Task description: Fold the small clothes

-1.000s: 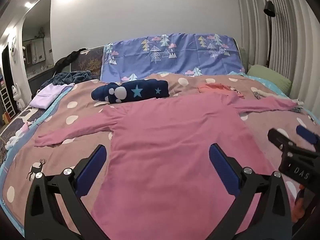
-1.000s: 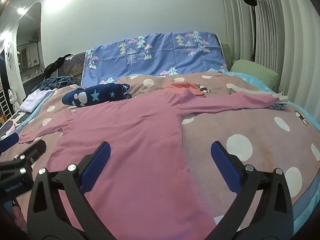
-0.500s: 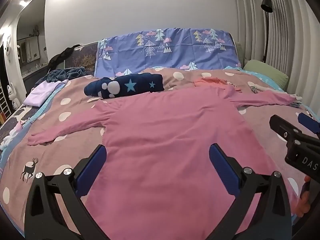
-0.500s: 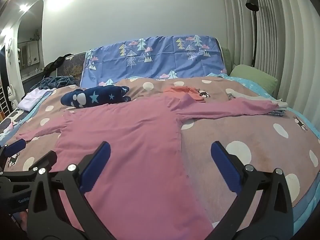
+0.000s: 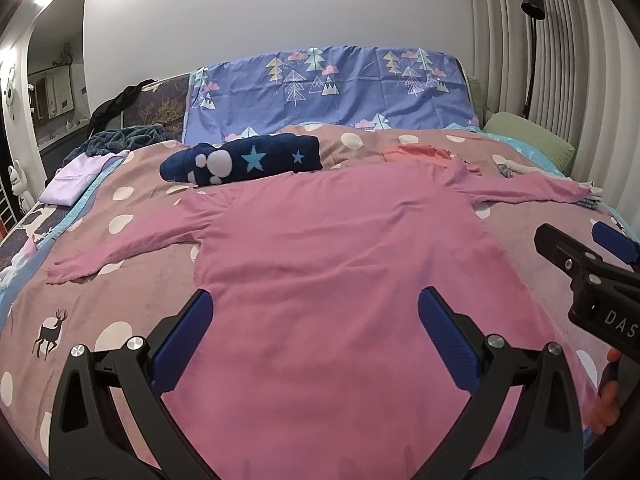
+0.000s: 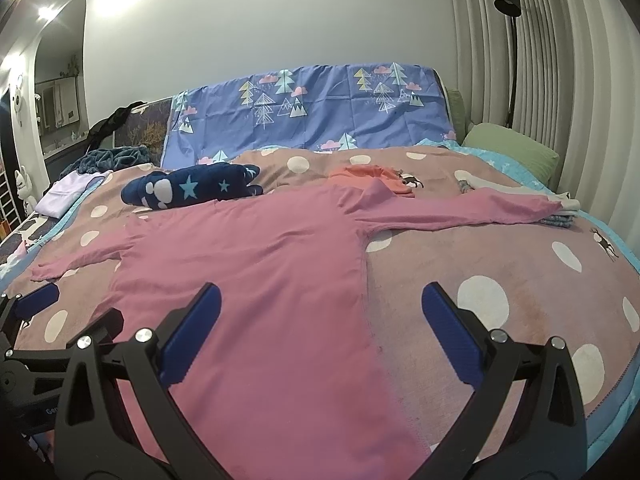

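A pink long-sleeved shirt (image 5: pixel 344 256) lies flat on the bed, sleeves spread left and right, collar at the far end; it also shows in the right wrist view (image 6: pixel 256 276). My left gripper (image 5: pixel 316 332) is open and empty above the shirt's lower body. My right gripper (image 6: pixel 320 320) is open and empty above the shirt's right hem edge. The right gripper also shows at the right of the left wrist view (image 5: pixel 580 256), and the left gripper at the left of the right wrist view (image 6: pixel 40 320).
A brown dotted blanket (image 6: pixel 500 272) covers the bed. A navy star-print bundle (image 5: pixel 244 160), an orange garment (image 5: pixel 416 152), a lilac folded cloth (image 5: pixel 76 180), a green pillow (image 5: pixel 528 140) and a blue tree-print sheet (image 5: pixel 332 92) lie at the far end.
Both grippers have drawn back and risen a little over the shirt's lower part. Both stay open. The shirt has not moved.
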